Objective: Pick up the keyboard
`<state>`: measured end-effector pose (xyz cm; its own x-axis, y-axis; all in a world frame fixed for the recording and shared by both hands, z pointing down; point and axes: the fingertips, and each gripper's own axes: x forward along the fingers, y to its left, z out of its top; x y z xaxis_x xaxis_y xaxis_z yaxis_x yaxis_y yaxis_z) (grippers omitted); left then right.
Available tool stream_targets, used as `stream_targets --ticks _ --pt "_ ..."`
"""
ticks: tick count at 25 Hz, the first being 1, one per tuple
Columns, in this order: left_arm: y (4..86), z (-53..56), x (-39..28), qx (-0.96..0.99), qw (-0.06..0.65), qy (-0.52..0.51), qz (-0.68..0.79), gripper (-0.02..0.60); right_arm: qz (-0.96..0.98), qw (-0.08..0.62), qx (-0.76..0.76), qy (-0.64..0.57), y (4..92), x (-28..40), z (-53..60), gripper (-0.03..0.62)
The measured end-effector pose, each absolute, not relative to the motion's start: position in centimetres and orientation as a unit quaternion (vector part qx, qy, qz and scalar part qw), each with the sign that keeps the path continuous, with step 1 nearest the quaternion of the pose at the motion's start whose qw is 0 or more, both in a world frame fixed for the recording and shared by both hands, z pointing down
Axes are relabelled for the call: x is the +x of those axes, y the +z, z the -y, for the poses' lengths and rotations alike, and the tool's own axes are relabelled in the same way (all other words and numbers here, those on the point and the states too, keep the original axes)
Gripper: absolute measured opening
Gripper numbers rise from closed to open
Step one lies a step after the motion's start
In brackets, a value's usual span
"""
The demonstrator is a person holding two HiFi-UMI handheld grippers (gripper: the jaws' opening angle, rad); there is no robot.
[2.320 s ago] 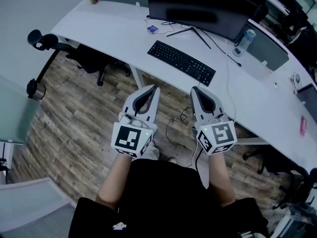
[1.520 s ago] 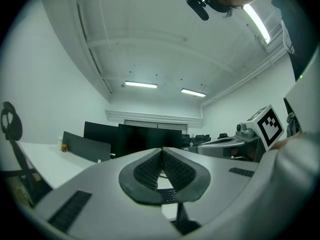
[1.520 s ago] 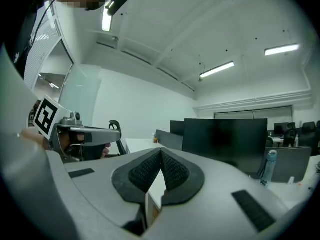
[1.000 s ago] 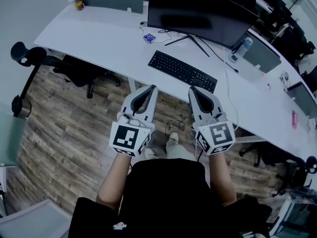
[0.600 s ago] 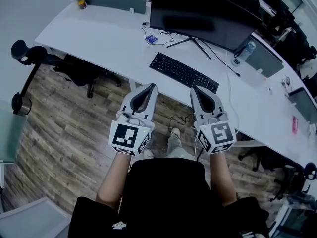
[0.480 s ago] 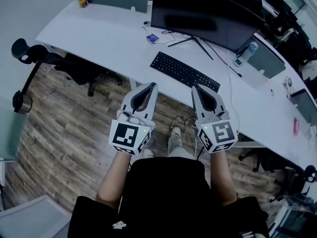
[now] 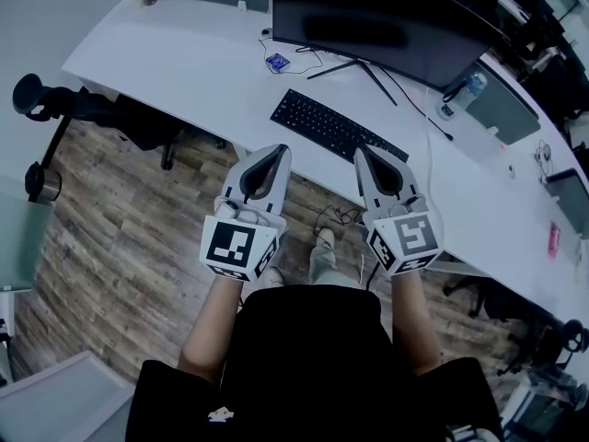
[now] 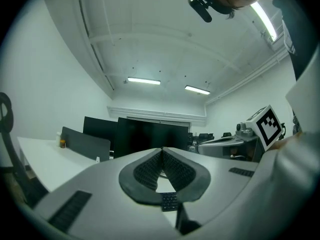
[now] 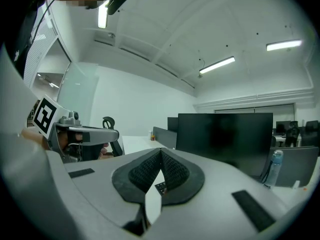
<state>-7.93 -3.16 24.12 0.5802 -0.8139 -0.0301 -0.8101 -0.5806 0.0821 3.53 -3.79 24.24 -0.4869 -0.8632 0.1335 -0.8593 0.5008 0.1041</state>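
Left gripper and right gripper are both pinched tight with nothing between the jaws, held side by side at the desk's front edge. The keyboard lies flat on the white desk, just beyond the tips, in front of the monitor. This looks like the approach, nothing lifted yet. Next, I'd say, both jaws must spread and reach in for the keyboard's two ends.

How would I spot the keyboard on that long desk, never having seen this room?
Find the long white desk and the big dark monitor standing on it. Just in front of its stand lies the keyboard: a flat black slab of keys set at a slant, far wider than the small blue item nearby.
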Motion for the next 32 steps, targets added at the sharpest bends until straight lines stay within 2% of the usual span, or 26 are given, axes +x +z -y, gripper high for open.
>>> stream_targets --ticks 17,32 --pt "25.9 9.9 -3.0 0.878 0.046 -0.010 0.476 0.011 0.873 0.082 0.480 0.018 25.6 8.4 11.1 0.003" --pt "28.4 14.2 -1.6 0.846 0.058 0.015 0.530 0.011 0.905 0.092 0.416 0.019 27.4 8.8 17.2 0.003"
